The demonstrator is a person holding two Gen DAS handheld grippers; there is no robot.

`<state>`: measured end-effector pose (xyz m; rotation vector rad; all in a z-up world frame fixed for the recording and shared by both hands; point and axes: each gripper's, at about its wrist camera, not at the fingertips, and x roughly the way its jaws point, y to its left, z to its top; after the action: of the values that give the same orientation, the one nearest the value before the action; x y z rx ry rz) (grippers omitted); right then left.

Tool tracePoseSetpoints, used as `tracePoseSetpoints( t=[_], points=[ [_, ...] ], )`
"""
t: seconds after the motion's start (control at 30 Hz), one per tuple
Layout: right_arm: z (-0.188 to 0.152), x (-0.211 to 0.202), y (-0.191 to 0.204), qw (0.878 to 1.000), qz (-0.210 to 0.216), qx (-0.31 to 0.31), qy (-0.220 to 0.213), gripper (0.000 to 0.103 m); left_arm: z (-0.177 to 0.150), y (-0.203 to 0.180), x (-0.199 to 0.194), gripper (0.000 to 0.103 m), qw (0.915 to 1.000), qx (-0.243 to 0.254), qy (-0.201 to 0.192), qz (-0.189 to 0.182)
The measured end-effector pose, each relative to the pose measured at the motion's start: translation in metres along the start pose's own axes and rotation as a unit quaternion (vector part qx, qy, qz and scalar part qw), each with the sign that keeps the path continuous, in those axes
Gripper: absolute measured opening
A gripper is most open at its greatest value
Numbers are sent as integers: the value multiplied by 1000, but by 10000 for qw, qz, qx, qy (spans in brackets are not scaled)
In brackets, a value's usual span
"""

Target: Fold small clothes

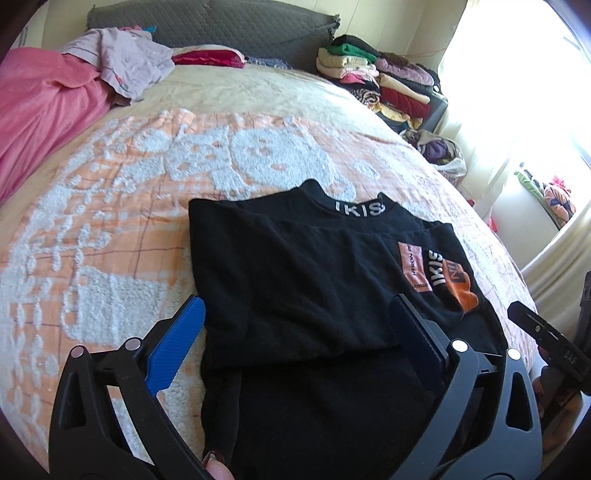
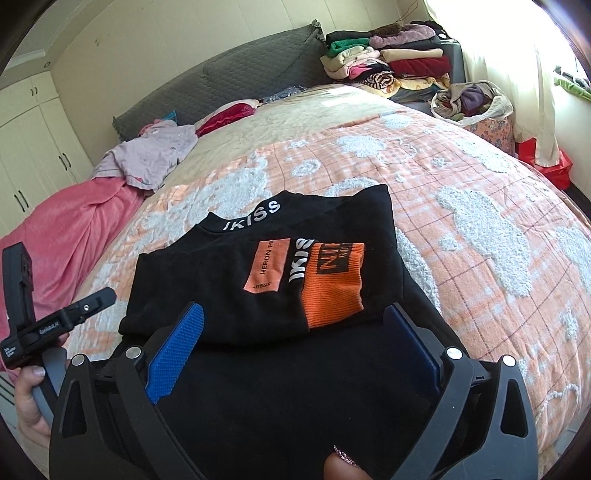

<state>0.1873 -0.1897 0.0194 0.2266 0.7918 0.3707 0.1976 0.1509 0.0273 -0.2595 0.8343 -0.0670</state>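
A black top point(image 1: 295, 258) with "IKISS" on its collar and orange patches point(image 2: 332, 280) lies folded on the orange and white bedspread point(image 1: 110, 221). A doubled layer ends in an edge just past both grippers. My left gripper point(image 1: 295, 302) stands open above the top's near left part, with nothing pinched between its blue pads point(image 1: 173, 350). My right gripper point(image 2: 293, 308) is open too, hovering over the near right part below the patches. Each gripper shows at the edge of the other's view: the right gripper point(image 1: 543, 332) and the left gripper point(image 2: 55, 325), held by a hand point(image 2: 29, 402).
Stacks of folded clothes point(image 1: 373, 74) stand at the bed's far right corner, with a bag of clothes point(image 2: 469, 99) beside them. A pink blanket point(image 1: 44, 118) and a crumpled lilac garment point(image 1: 133, 62) lie at the far left. A grey headboard cushion point(image 1: 221, 29) is behind.
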Motion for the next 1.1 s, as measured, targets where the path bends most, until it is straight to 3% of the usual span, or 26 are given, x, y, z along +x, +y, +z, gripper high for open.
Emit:
tracePoseSetpoints(
  t=[0.63,0.83,1.1],
  points=[
    [-5,-34,1,9998,33,-67,-205,98,-5,3,-34,93,9995,59,-274,160],
    [-7,-42,-2,9997,14,-81,-245,98,-10,-3,-46,93,9983,226,-390,357],
    [-13,-53,-4,9996,8,-146,-254,98,-23,-9,-63,93,9981,288,-460,293]
  ],
)
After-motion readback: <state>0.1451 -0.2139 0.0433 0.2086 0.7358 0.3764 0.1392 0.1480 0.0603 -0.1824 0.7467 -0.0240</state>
